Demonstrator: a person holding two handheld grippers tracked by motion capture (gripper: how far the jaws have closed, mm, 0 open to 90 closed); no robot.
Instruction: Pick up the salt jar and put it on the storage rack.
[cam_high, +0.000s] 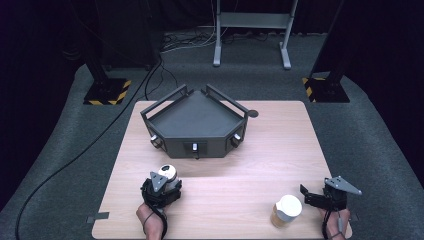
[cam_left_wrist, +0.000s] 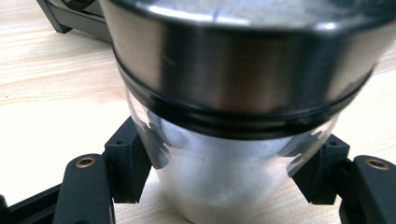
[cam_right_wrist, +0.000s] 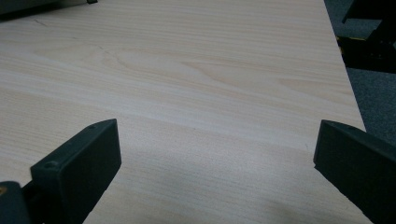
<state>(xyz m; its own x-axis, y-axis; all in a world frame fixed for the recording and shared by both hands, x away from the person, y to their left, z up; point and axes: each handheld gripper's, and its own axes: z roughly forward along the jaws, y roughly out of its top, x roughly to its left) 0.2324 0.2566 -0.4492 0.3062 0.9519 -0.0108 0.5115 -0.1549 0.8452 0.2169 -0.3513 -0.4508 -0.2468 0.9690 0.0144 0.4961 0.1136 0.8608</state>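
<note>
A shiny steel tumbler (cam_high: 169, 173) with a dark band stands on the wooden table at the front left. My left gripper (cam_high: 166, 184) is shut on it. In the left gripper view both pads (cam_left_wrist: 128, 163) press the tumbler (cam_left_wrist: 233, 93) low on its sides. At the front right stands a tan paper cup (cam_high: 287, 210) with a white lid. My right gripper (cam_high: 310, 196) is just to the right of it, apart from it and open. In the right gripper view its jaws stand wide around my right gripper's midpoint (cam_right_wrist: 215, 158), with bare wood between them.
A dark grey angular tray with raised rails (cam_high: 167, 98) sits at the table's back centre, and a small dark disc (cam_high: 253, 113) lies by its right corner. The table's right edge (cam_right_wrist: 348, 84) is close to my right gripper. Stands and cables are on the floor behind.
</note>
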